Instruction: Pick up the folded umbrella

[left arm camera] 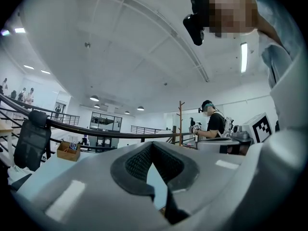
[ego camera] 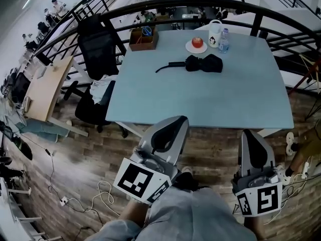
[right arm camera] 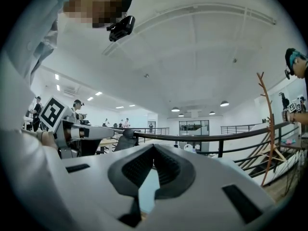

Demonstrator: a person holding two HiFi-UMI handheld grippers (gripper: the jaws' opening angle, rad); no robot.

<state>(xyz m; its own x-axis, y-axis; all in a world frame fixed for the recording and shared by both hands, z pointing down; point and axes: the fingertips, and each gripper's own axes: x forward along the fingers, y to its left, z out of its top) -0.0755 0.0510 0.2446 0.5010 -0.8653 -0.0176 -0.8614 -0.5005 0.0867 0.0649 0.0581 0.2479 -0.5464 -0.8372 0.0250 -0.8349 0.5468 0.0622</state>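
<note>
The folded black umbrella (ego camera: 203,63) lies on the light blue table (ego camera: 235,99), toward its far side, with its thin strap end (ego camera: 167,66) trailing left. Both grippers hang low in the head view, short of the table's near edge and well apart from the umbrella. My left gripper (ego camera: 174,121) points up toward the table with its jaws together and nothing between them. My right gripper (ego camera: 249,134) is beside it on the right, also shut and empty. In the left gripper view the fingertips (left arm camera: 153,146) meet; in the right gripper view the fingertips (right arm camera: 154,148) meet too. Neither gripper view shows the umbrella.
Behind the umbrella stand a plate with a red apple (ego camera: 196,43), a white mug (ego camera: 215,33) and a small water bottle (ego camera: 223,40). A wooden box (ego camera: 143,38) sits at the far left corner. A black office chair (ego camera: 98,46) stands left of the table; a dark railing (ego camera: 165,6) curves behind.
</note>
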